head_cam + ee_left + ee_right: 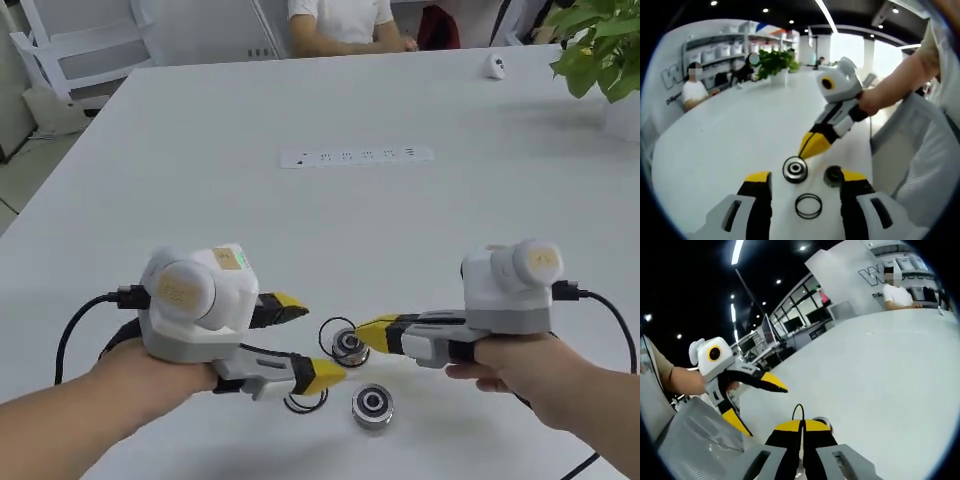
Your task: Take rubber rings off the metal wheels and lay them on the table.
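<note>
Table (300, 220): R gripper (368, 335) pinches rubber ring (322, 333); L gripper (312, 340) agape.

Far table (350, 230) lies open; 2 wheels (372, 405) and rings (305, 402) clutter nearby.

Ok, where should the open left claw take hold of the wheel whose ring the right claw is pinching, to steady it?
Probably across its outer metal rim, coming in low from the side where the left claw is. The wheel lies flat with its near edge facing the open jaws, while the right claw, shut on the rubber ring, occupies the far side.
</note>
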{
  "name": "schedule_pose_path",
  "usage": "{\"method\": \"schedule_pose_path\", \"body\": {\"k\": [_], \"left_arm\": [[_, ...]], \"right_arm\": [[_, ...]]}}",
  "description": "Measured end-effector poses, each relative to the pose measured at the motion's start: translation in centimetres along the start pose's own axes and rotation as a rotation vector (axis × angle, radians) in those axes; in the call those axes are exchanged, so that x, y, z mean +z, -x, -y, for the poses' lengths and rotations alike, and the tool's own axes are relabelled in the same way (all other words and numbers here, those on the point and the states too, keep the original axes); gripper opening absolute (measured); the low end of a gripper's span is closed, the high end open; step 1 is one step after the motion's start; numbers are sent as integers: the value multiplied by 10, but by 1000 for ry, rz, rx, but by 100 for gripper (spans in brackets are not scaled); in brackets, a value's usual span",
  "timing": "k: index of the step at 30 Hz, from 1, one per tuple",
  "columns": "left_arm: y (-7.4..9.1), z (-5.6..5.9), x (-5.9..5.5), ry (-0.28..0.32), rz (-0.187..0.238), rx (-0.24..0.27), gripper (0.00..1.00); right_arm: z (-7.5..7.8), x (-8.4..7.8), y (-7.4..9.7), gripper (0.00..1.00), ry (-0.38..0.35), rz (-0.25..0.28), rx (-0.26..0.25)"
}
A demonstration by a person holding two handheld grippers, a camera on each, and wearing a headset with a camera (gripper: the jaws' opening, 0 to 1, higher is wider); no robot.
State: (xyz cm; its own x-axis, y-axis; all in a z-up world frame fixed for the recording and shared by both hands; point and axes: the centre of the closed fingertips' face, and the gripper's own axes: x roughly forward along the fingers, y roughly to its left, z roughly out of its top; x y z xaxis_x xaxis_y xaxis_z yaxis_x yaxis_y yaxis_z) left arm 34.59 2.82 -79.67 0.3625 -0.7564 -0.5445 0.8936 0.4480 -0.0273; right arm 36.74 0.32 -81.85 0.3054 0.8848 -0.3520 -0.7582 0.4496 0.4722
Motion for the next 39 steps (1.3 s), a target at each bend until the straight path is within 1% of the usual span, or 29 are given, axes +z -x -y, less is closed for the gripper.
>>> {"method": "schedule_pose_path", "body": {"k": [4,12,17,22,26,32,39], "left_arm": [[8,-1,0,10,15,9,56],[26,-5,-8,26,21,25,59],[33,-3,-14,33,18,24,63],[38,-3,-20,35,11,33,64],[40,-3,-23,43,10,35,66],[44,-3,-27,48,8,41,66],[47,-4,-31,56,6,51,66]], "right_arm": [[-3,1,-1,0,1,-1,9],[-10,2,-5,0,3,-9,32],[-16,0,-9,0,8,-25,48],[-22,-5,-14,0,7,-53,68],[-27,-11,-18,0,4,-81,86],[-33,-19,-24,0,-1,-120,107],[-37,-25,-31,0,-12,-151,121]]}}
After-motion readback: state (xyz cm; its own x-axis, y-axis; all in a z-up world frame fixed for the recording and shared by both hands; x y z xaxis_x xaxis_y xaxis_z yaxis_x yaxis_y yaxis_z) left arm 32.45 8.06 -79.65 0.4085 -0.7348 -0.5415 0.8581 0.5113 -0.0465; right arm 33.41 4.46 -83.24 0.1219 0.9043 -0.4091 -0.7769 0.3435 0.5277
